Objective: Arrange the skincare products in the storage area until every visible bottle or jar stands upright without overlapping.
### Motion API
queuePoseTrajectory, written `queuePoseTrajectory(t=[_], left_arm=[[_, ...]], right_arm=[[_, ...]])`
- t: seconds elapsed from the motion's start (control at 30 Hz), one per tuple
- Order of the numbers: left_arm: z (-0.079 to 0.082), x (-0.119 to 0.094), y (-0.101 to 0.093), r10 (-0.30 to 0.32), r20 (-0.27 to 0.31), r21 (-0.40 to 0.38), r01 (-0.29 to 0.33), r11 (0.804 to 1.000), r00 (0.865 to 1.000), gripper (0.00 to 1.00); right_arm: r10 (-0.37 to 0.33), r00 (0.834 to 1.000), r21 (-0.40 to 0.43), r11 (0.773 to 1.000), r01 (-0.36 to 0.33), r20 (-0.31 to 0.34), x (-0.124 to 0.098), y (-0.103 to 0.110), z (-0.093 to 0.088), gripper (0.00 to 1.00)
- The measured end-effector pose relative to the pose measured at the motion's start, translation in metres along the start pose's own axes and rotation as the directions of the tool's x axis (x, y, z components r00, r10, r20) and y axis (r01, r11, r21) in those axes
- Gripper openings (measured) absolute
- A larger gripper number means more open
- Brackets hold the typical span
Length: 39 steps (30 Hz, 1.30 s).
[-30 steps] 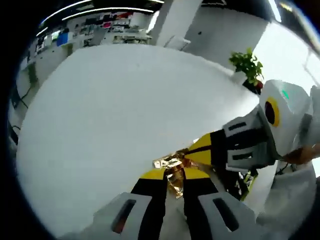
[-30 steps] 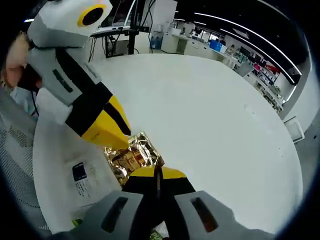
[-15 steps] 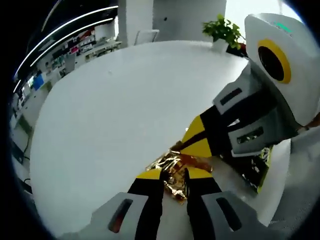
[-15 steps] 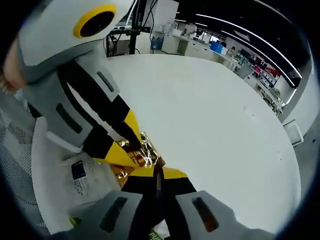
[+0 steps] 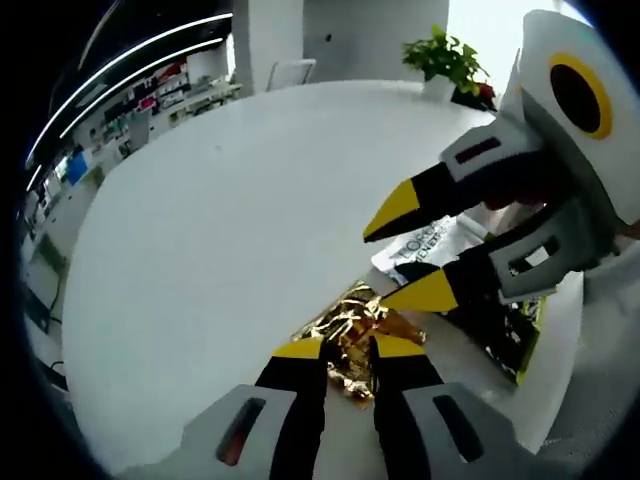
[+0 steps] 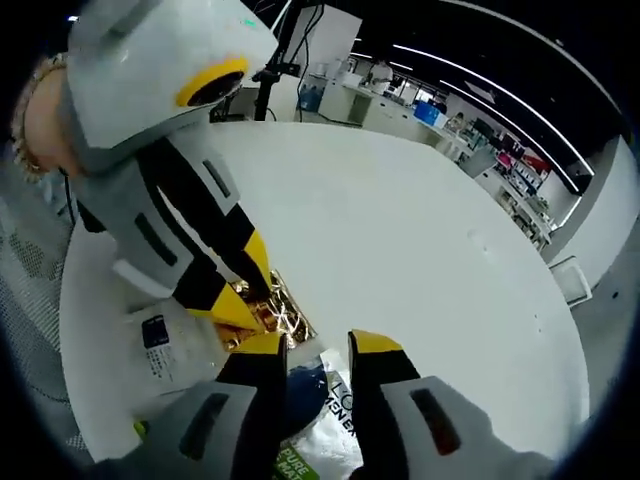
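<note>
A crumpled gold foil packet [image 5: 350, 335] lies on the white table [image 5: 220, 200], and my left gripper [image 5: 350, 347] is shut on its near end. My right gripper [image 5: 398, 255] comes in from the right, open, just above and beyond the foil. In the right gripper view my right gripper [image 6: 318, 345] stands open over a white and blue sachet [image 6: 325, 395]. There the left gripper [image 6: 245, 290] reaches in from the left, pinching the gold foil packet [image 6: 280, 310]. A white sachet with dark print [image 5: 425, 240] lies under the right gripper.
A flat white sachet with a dark label [image 6: 160, 350] lies near the table edge beside a grey mesh chair [image 6: 30, 260]. A dark and green packet [image 5: 505, 340] sits at the right. A potted plant [image 5: 445, 55] stands at the far edge.
My right gripper has opened, let go of the gold foil packet and drawn back from it. The left gripper still pinches the foil in the same spot.
</note>
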<state>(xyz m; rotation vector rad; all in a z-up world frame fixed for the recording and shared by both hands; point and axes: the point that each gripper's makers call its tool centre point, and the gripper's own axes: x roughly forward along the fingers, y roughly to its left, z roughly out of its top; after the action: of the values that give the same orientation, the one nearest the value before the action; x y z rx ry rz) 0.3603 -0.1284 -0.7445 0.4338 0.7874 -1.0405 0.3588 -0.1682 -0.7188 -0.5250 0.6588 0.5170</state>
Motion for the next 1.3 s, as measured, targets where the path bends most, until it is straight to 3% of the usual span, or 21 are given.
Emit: queuePoseTrajectory(t=[0.23,0.37,0.53,0.6,0.77,0.87,1.0,1.13,1.3], left_arm=[[0.004,-0.004,0.005,0.012,0.003,0.000,-0.012,1.000,1.000,0.17],[0.006,-0.011,0.007,0.024,0.005,-0.009,-0.024,1.000,1.000,0.18],[0.010,-0.025,0.008,0.048,0.031,-0.027,-0.047,0.999,0.998,0.21],[0.009,-0.031,0.008,0.058,0.042,-0.047,-0.056,0.997,0.997,0.25],[0.005,-0.056,0.006,0.101,0.077,-0.094,-0.094,0.991,0.992,0.40],[0.002,-0.072,0.003,0.119,0.094,-0.119,-0.108,0.987,0.988,0.47],[-0.006,-0.088,-0.001,0.141,0.099,-0.160,-0.124,0.979,0.985,0.56],[-0.016,-0.104,-0.009,0.157,0.113,-0.204,-0.132,0.970,0.981,0.64],[-0.026,-0.119,-0.022,0.155,0.130,-0.248,-0.119,0.961,0.979,0.74]], right_arm=[[-0.005,0.998,0.065,0.998,0.002,0.055,-0.018,-0.002,0.015,0.30],[-0.008,0.997,0.051,0.999,0.003,0.083,-0.027,-0.001,0.024,0.33],[-0.008,0.996,0.023,1.000,0.006,0.084,-0.041,0.005,0.023,0.41],[-0.014,0.996,0.014,1.000,0.013,0.083,-0.052,0.008,0.021,0.41],[-0.044,0.981,0.024,0.999,0.040,0.188,-0.098,0.016,0.040,0.49],[-0.069,0.973,0.082,0.995,0.052,0.219,-0.125,0.020,0.040,0.55],[-0.101,0.973,0.174,0.983,0.065,0.208,-0.151,0.025,0.024,0.64],[-0.150,0.977,0.224,0.968,0.113,0.152,-0.173,0.029,-0.008,0.79],[-0.205,0.975,0.359,0.919,0.161,0.086,-0.197,0.022,-0.045,0.87]])
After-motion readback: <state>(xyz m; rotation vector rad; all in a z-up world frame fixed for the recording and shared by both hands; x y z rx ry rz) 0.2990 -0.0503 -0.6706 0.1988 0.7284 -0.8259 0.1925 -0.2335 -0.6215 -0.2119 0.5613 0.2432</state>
